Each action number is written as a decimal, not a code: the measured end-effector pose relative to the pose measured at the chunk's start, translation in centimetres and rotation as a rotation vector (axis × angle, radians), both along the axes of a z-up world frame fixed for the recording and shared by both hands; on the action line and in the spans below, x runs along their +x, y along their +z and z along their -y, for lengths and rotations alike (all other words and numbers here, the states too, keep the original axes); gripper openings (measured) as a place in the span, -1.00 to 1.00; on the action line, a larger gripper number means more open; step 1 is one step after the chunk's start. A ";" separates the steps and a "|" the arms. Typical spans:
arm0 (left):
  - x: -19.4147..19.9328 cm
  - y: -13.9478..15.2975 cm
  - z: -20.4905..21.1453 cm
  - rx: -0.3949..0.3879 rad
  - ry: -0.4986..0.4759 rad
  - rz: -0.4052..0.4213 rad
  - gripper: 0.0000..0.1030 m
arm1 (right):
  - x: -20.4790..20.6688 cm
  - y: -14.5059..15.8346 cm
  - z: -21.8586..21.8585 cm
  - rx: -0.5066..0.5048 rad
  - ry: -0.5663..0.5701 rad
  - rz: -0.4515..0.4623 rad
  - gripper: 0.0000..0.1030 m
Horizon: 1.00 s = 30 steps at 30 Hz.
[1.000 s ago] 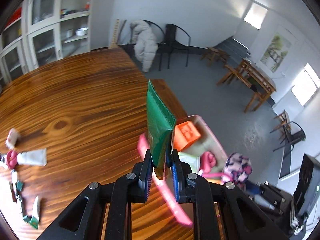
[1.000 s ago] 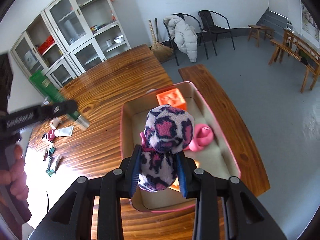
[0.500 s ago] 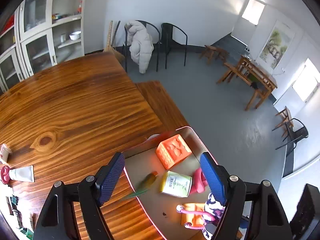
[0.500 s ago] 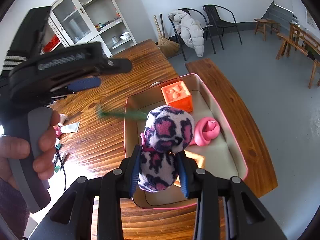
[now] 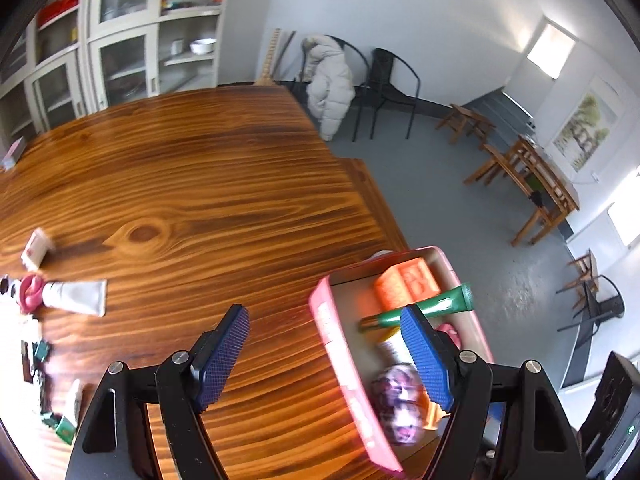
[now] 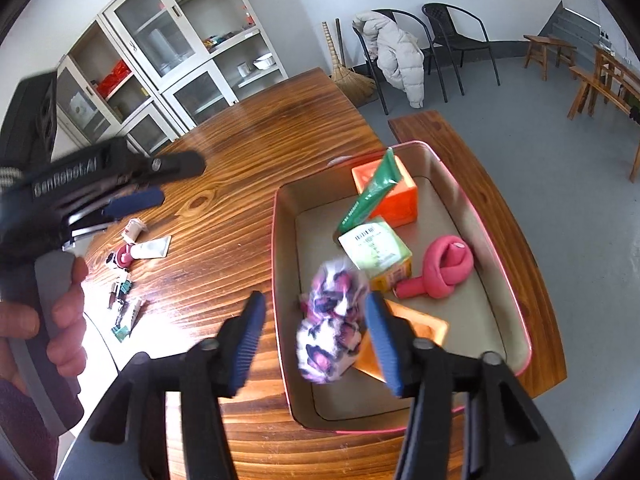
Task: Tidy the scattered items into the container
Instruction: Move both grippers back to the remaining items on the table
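Observation:
The pink-rimmed container (image 6: 516, 312) sits at the table's right edge; it also shows in the left wrist view (image 5: 340, 364). In it lie a green tube (image 6: 370, 194) leaning on an orange block (image 6: 400, 204), a green-labelled box (image 6: 376, 248) and a knotted pink item (image 6: 442, 266). My right gripper (image 6: 316, 344) is open; the blurred pink-and-purple spotted sock ball (image 6: 330, 332) is between its fingers, loose, over the container. My left gripper (image 5: 326, 356) is open and empty over the container's left rim. A white tube (image 5: 76, 298) lies on the table at left.
Small scattered items lie at the table's left: a small white cup (image 6: 134, 230), a pink-capped piece (image 5: 30, 292) and several green-and-white bits (image 6: 124, 312). A wooden bench (image 6: 480, 184) runs beyond the container. Cabinets, chairs and a broom stand behind.
My left gripper let go of the green tube, which now lies in the container, and drew back left. My right gripper has opened and released the spotted sock ball, which drops.

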<state>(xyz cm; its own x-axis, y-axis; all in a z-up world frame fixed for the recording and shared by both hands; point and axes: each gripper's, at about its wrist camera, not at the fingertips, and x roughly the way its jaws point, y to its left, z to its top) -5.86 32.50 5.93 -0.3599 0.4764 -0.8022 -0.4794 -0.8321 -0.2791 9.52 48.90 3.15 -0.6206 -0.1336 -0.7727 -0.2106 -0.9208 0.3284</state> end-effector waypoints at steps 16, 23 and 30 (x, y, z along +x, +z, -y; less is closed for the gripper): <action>-0.9 -2.4 10.7 -0.032 0.183 0.067 0.54 | -2.1 -0.1 6.1 0.006 0.086 0.016 0.25; -1.3 -3.0 17.8 -0.053 0.292 0.085 0.54 | -3.7 -0.4 10.9 0.015 0.176 0.030 0.25; -1.8 -4.0 25.8 -0.088 0.406 0.107 0.54 | -5.5 -1.3 16.1 0.003 0.260 0.054 0.25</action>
